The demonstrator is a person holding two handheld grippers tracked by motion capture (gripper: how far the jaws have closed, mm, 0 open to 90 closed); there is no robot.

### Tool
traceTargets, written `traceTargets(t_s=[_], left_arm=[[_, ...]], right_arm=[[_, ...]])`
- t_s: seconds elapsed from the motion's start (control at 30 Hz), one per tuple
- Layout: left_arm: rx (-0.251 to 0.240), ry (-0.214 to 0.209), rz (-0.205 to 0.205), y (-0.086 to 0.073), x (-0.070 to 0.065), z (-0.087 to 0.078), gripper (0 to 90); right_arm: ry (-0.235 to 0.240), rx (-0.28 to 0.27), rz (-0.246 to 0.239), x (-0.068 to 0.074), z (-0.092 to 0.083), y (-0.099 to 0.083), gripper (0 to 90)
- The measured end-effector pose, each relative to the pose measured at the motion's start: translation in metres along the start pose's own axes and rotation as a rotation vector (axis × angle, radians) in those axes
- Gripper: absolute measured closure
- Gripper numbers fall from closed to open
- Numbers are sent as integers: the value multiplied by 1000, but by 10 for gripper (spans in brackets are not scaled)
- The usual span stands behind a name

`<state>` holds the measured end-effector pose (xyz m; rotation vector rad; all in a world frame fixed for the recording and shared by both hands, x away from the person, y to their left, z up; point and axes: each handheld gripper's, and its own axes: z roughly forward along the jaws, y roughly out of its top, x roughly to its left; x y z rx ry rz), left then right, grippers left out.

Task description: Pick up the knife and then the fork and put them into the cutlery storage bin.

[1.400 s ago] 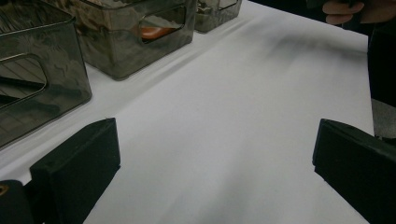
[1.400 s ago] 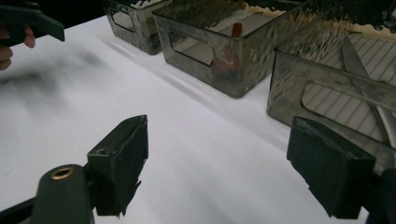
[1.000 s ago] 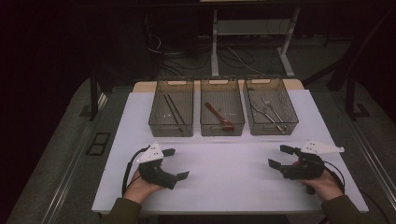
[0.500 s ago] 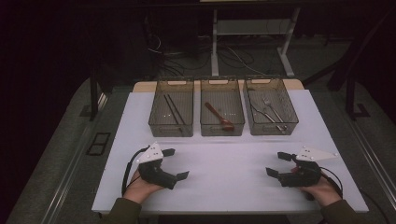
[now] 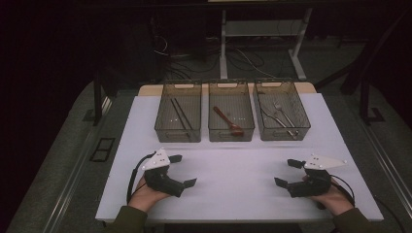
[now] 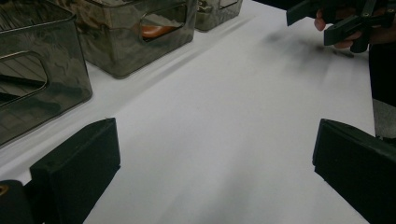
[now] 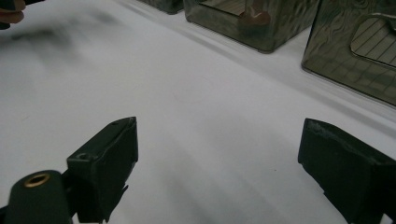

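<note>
Three clear bins stand in a row at the back of the white table (image 5: 233, 160). The left bin (image 5: 178, 118) holds dark chopsticks, the middle bin (image 5: 231, 116) a wooden spoon (image 5: 228, 121), the right bin (image 5: 282, 115) metal cutlery. My left gripper (image 5: 182, 170) rests near the front left, open and empty, its jaws (image 6: 215, 172) wide over bare table. My right gripper (image 5: 285, 172) lies at the front right, also open; its jaws (image 7: 224, 172) have just been opening, with nothing between them. Both point inward toward each other.
A hand holds each gripper at the table's near edge. A broad bare stretch of white table lies between the grippers and the bins. Dark floor, cables and a desk frame (image 5: 262, 29) sit behind the table.
The right gripper has slid a little toward the near edge and its jaws stand slightly wider. The left gripper has stayed put.
</note>
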<state>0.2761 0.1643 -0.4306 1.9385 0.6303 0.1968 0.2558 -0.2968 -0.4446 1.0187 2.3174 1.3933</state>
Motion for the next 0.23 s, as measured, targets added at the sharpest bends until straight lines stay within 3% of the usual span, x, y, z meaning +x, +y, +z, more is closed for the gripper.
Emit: traceTargets(t_s=[0.23], left_arm=[[1, 1, -1, 0, 0, 0, 0]], right_arm=[[1, -3, 0, 0, -1, 0, 113]])
